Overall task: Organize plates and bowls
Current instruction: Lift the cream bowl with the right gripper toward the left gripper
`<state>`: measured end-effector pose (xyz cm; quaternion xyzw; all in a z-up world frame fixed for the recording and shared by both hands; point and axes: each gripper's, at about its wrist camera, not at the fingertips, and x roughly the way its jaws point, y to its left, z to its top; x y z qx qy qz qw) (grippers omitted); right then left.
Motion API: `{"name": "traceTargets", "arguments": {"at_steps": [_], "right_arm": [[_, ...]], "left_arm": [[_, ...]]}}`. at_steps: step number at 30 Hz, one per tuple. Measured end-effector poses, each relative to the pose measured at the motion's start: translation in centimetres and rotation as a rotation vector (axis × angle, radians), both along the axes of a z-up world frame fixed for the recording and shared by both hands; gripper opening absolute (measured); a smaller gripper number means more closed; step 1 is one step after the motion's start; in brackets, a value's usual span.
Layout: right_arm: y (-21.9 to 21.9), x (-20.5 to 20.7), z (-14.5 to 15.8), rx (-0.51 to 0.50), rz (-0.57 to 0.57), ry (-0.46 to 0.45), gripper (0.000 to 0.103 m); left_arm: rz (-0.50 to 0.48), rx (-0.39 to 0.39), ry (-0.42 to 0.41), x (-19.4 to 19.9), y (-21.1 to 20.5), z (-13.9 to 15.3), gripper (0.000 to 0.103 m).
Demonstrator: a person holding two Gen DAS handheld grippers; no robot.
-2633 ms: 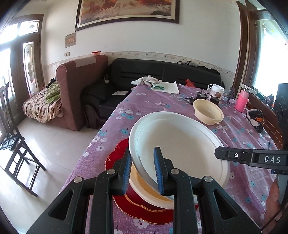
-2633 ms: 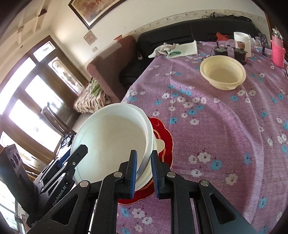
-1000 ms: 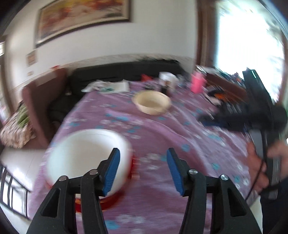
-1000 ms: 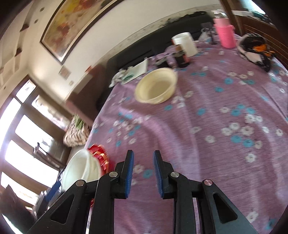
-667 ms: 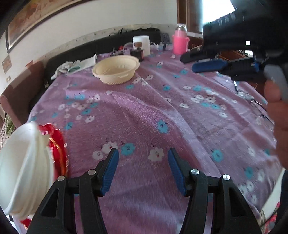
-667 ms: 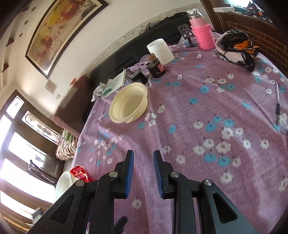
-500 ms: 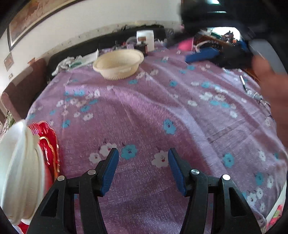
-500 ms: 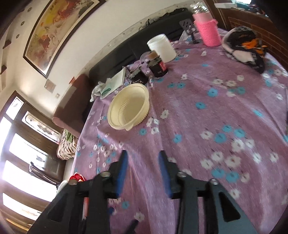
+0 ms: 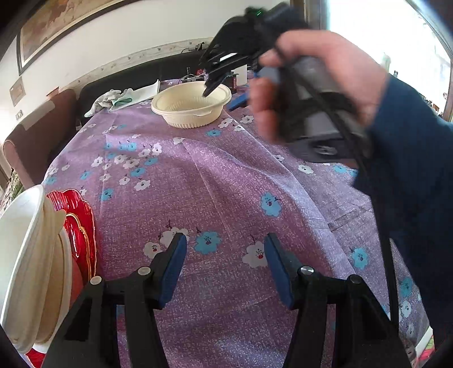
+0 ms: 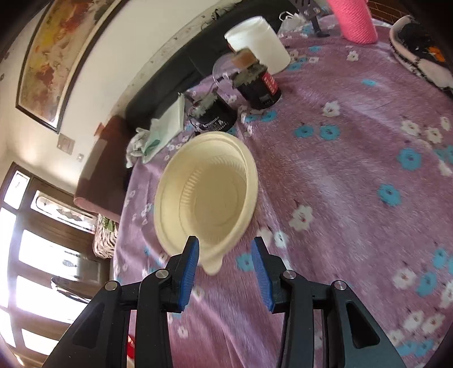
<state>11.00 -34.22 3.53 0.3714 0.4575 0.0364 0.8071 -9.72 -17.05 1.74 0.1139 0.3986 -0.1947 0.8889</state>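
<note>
The cream bowl [image 10: 206, 195] sits upright on the purple flowered tablecloth [image 10: 354, 198], toward the far end of the table; its near rim and small tab handle lie between the blue pads of the right gripper [image 10: 225, 259], whose jaws stand apart and press on nothing; the left pad overlaps the rim in the right wrist view, though contact cannot be told. In the left wrist view the same bowl [image 9: 191, 103] shows far off, with the right gripper's black fingers above it and the person's hand [image 9: 311, 85], in a dark blue sleeve, around the handle. The left gripper [image 9: 225, 266] hangs over bare cloth, jaws parted, nothing between them. At the near left edge a white bowl [image 9: 19, 240] sits stacked over cream plates [image 9: 53, 271] on a red plate [image 9: 76, 209]. Beyond the cream bowl stand 2 dark jars [image 10: 259, 85], a white tub [image 10: 259, 42] and a pink bottle [image 10: 355, 19].
</note>
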Motion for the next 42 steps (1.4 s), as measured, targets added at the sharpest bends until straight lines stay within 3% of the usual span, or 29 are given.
{"name": "traceTargets", "arguments": {"at_steps": [1,2,3,7,11,18,22,25,28,31,34,36,42], "right_arm": [[0.2,0.5,-0.4,0.009,-0.001,0.01,0.04],[0.4,1.0,-0.9,0.011,0.001,0.022,0.028],[0.5,1.3,-1.1,0.003,0.007,0.034,0.022],[0.2,0.4,-0.4,-0.021,0.034,0.029,0.011],[-1.0,-3.2,1.4,-0.043,0.083,0.01,0.01],[-3.5,-15.0,5.6,-0.121,0.207,-0.031,0.01],[-4.7,-21.4,6.9,-0.121,0.255,-0.053,0.01],[-5.2,-23.9,6.7,-0.119,0.295,-0.066,0.01],[-6.5,-24.7,6.0,-0.203,0.211,-0.07,0.012],[-8.4,-25.3,5.8,-0.315,0.048,-0.084,0.012],[-10.0,-26.7,5.9,-0.338,-0.082,-0.137,0.013],[-10.6,-27.9,5.7,-0.32,-0.121,-0.163,0.013],[-10.5,-30.4,3.2,-0.115,-0.115,-0.174,0.013]], "left_arm": [[-0.002,0.0,0.001,0.0,0.0,0.0,0.056],[-0.002,-0.001,0.001,0.0,0.0,0.0,0.056],[-0.001,-0.003,0.0,0.0,0.0,0.0,0.056],[-0.003,-0.005,-0.003,-0.1,0.0,0.1,0.056],[-0.004,-0.033,-0.034,-0.6,0.5,0.6,0.056],[-0.014,-0.107,-0.1,-2.1,1.9,1.7,0.056],[-0.019,-0.122,-0.089,-2.0,2.0,1.8,0.057],[-0.013,-0.107,-0.073,-1.6,1.9,1.6,0.057],[-0.011,-0.08,-0.069,-1.6,1.5,1.3,0.057],[-0.011,-0.061,-0.076,-1.8,1.2,1.2,0.057],[-0.013,-0.049,-0.069,-1.7,1.1,1.1,0.057],[-0.016,-0.042,-0.056,-1.6,1.0,1.0,0.057],[-0.037,-0.036,0.025,-0.6,0.0,0.9,0.057]]}}
